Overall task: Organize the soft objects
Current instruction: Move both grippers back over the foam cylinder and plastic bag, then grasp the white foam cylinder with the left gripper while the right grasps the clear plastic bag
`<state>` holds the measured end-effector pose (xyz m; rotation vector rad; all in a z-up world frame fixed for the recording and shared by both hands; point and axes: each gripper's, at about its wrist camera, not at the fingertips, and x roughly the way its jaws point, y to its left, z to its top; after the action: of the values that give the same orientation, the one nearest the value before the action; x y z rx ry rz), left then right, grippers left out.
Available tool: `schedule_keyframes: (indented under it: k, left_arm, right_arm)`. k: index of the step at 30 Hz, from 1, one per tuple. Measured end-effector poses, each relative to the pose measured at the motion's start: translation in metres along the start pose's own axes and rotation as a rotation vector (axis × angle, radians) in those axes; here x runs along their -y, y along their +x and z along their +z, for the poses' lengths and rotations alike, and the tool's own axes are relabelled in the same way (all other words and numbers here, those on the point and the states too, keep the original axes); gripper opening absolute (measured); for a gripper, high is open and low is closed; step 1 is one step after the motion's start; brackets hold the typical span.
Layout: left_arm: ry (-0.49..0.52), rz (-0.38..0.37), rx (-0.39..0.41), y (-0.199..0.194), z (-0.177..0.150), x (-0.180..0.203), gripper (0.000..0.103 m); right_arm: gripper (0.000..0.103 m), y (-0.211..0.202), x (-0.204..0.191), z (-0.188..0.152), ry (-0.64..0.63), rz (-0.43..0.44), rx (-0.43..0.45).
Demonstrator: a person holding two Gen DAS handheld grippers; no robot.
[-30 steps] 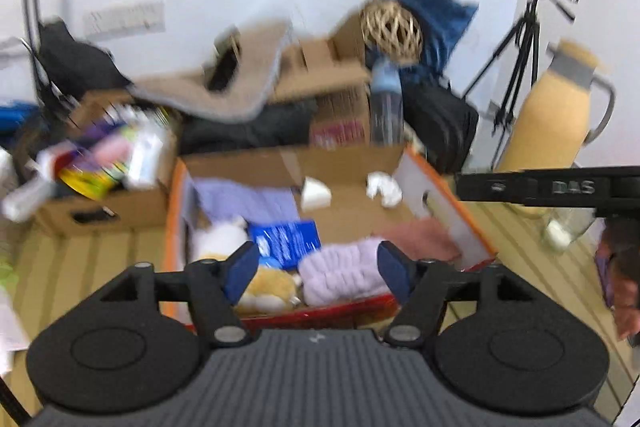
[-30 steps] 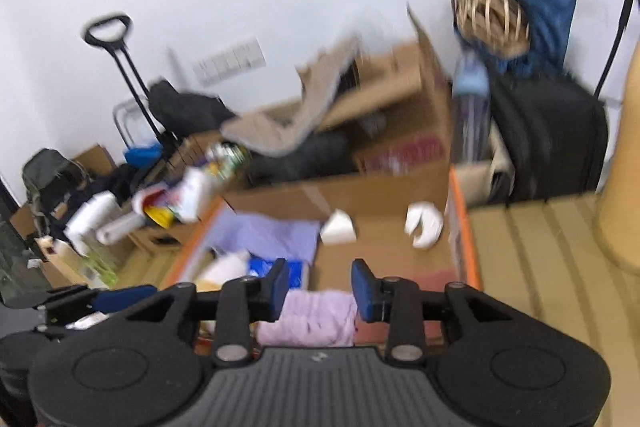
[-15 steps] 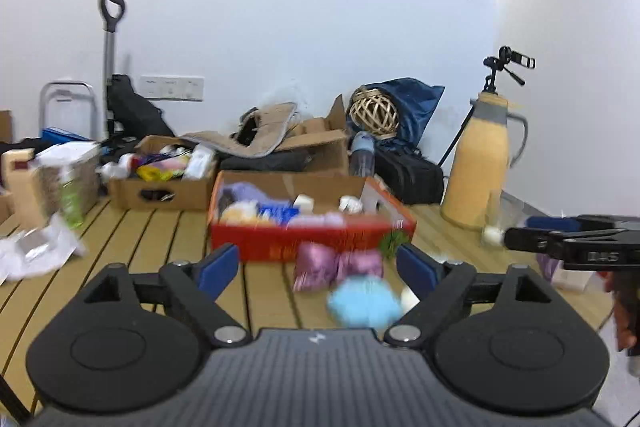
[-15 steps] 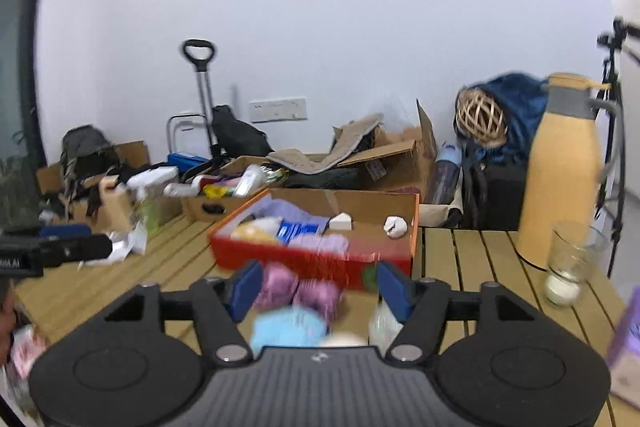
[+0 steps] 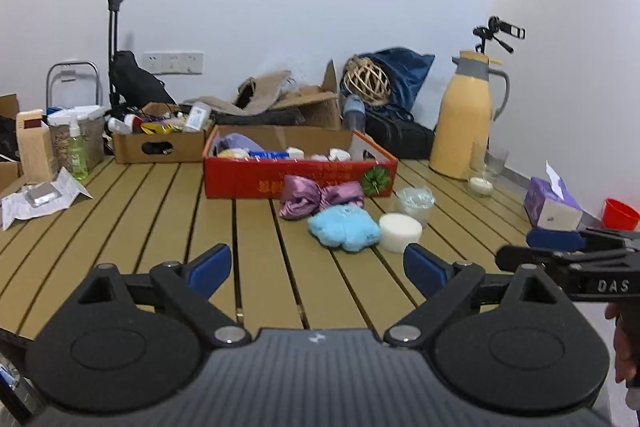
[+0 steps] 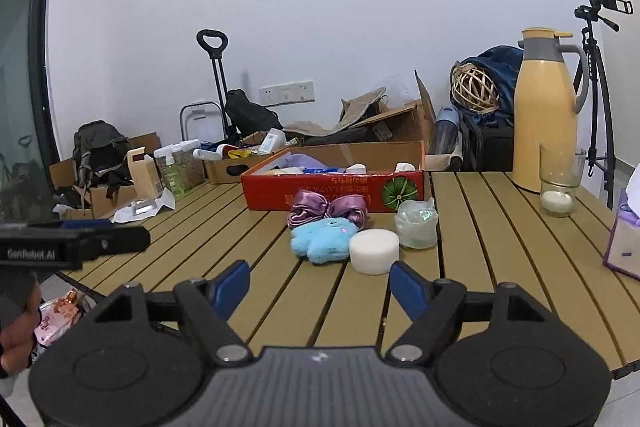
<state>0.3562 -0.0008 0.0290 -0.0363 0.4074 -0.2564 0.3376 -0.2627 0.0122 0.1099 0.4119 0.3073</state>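
Observation:
A red cardboard box [image 5: 256, 177] [image 6: 320, 189] holding several soft items stands mid-table. In front of it lie a purple satin bow [image 5: 320, 195] [image 6: 328, 209], a blue plush toy [image 5: 344, 227] [image 6: 322, 241], a white round sponge [image 5: 400, 231] [image 6: 374, 251] and a clear crinkly bag [image 5: 415, 202] [image 6: 416, 223]. My left gripper [image 5: 316, 269] is open and empty, held back near the table's front edge. My right gripper [image 6: 320, 285] is open and empty, also short of the objects.
A yellow thermos jug [image 5: 466, 131] [image 6: 542, 111], a glass with a candle [image 6: 560, 183], a purple tissue box [image 5: 552, 203] and a red cup [image 5: 620, 215] stand at the right. A brown box of bottles [image 5: 160, 143], a spray bottle [image 5: 76, 155] and paper [image 5: 40, 197] are at the left.
Both grippers pulled back from over the red box to the table's front edge and opened wider. The bow, plush, sponge and bag now show in front of the box.

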Motion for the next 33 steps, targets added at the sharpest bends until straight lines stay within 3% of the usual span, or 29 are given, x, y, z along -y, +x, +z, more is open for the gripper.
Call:
schedule_keyframes:
  k: [8,18,21,24,26,28,30,33]
  left_arm:
    - [-0.001,-0.044,-0.074,0.047,-0.006,0.006,0.094]
    - [0.125,-0.161,-0.093,0.144,0.026,0.043,0.093]
    - [0.144,-0.21,-0.106,0.17,0.032,0.053,0.086]
    - [0.226,-0.281,-0.131,0.204,0.031,0.074,0.081]
    - [0.29,-0.255,-0.183,0.234,0.028,0.09,0.074]
    - [0.327,-0.233,-0.241,0.257,0.022,0.098,0.06]
    - [0.314,-0.241,-0.257,0.266,0.016,0.095,0.057]
    - [0.306,-0.256,-0.221,0.263,0.01,0.09,0.052]
  right_arm:
    - [0.075,0.043,0.025,-0.009,0.089,-0.027,-0.062]
    - [0.074,0.11,0.076,0.025,0.122,-0.113,-0.048]
    - [0.075,0.13,0.097,0.041,0.133,-0.144,-0.031]
    - [0.076,0.157,0.115,0.056,0.159,-0.113,-0.04]
    - [0.075,0.184,0.123,0.061,0.155,-0.102,-0.074]
    - [0.063,0.202,0.129,0.057,0.178,-0.089,-0.1]
    - [0.037,0.215,0.138,0.046,0.234,-0.045,-0.146]
    - [0.031,0.216,0.141,0.039,0.276,0.002,-0.154]
